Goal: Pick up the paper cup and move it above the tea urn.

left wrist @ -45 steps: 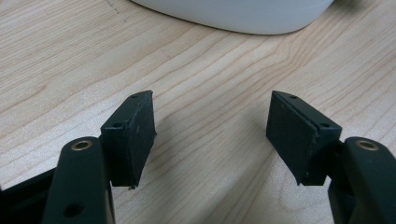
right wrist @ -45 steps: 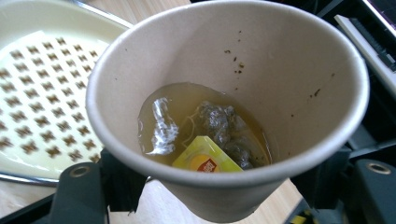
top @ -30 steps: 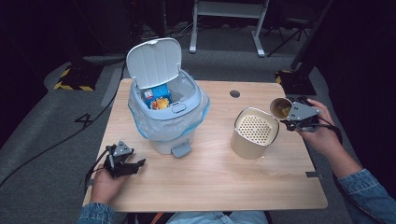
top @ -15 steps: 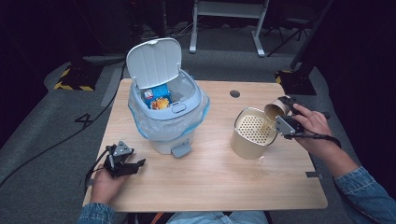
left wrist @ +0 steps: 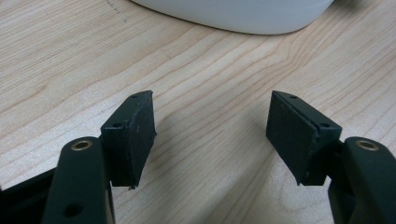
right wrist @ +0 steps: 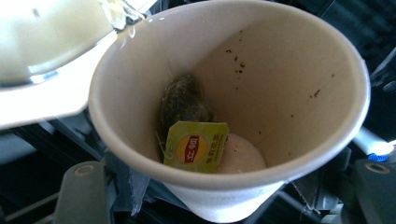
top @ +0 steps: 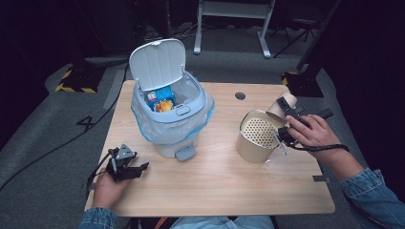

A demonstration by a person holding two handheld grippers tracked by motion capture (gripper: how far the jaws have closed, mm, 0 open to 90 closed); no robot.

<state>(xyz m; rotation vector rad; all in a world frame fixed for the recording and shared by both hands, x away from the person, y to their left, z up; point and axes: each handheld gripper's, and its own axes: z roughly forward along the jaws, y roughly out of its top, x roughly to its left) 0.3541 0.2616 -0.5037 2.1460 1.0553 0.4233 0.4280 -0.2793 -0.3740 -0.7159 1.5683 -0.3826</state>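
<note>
My right gripper (top: 288, 113) is shut on a brown paper cup (top: 282, 105), tipped on its side with its mouth toward a beige can with a perforated strainer top (top: 258, 135). In the right gripper view the paper cup (right wrist: 280, 88) lies between my right gripper's (right wrist: 224, 189) jaws; a wet tea bag (right wrist: 184, 100) with a yellow-green tag (right wrist: 196, 147) clings inside it, and something wet glistens at the rim by the can (right wrist: 42, 51). My left gripper (top: 139, 167) rests on the table, open, nothing between its jaws (left wrist: 210, 135).
A pale blue pedal bin (top: 170, 122) with a plastic liner stands mid-table, its white lid (top: 157, 64) raised and wrappers inside. Its base (left wrist: 233, 14) lies just ahead of the left gripper. A round cable hole (top: 240, 95) sits near the wooden table's (top: 215, 181) far edge.
The right hand has carried the cup leftward from the table's right edge to the strainer can and tipped it further onto its side. The left hand has stayed put.
</note>
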